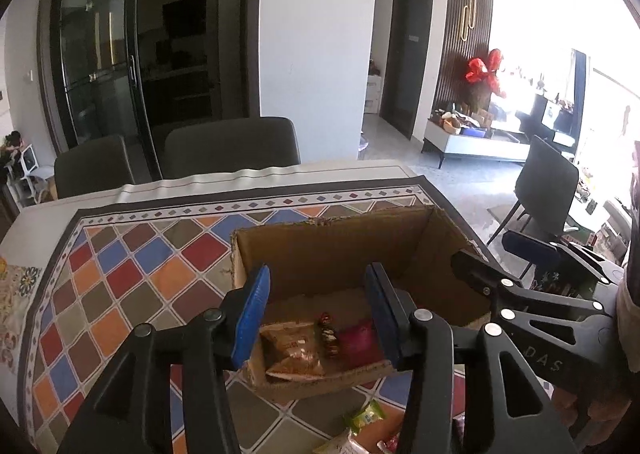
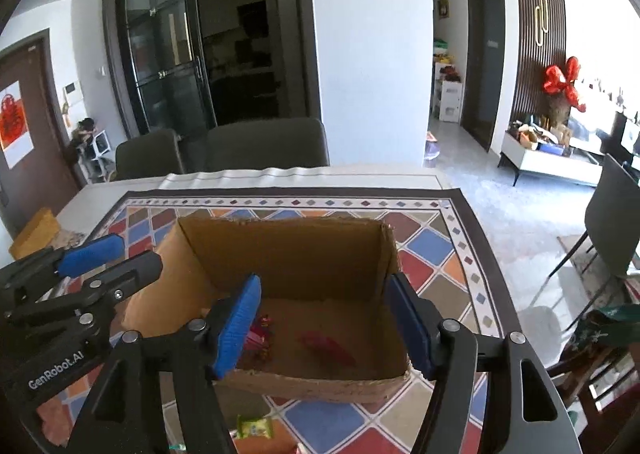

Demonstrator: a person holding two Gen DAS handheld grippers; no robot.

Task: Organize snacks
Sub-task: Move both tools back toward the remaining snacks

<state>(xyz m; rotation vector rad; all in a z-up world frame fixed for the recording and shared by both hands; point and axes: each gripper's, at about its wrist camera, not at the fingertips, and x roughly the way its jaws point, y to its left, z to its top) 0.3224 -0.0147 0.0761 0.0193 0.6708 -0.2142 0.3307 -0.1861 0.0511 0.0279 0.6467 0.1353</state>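
Both grippers, left [image 1: 316, 318] and right [image 2: 324, 328], spread, empty; snack packets [image 1: 320, 346] half hidden in cardboard box [image 2: 288, 254]

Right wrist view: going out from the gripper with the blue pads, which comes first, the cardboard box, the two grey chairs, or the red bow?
From the right gripper:
1. Cardboard box, right beneath its fingers on the patterned cloth.
2. Grey chairs, behind the table's far edge.
3. Red bow, far right, across the room by the slatted wall.

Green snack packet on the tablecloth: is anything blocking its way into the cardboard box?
Only the cardboard box's low near wall stands between it and the green snack packet; the box is open-topped, so lifting over clears it.
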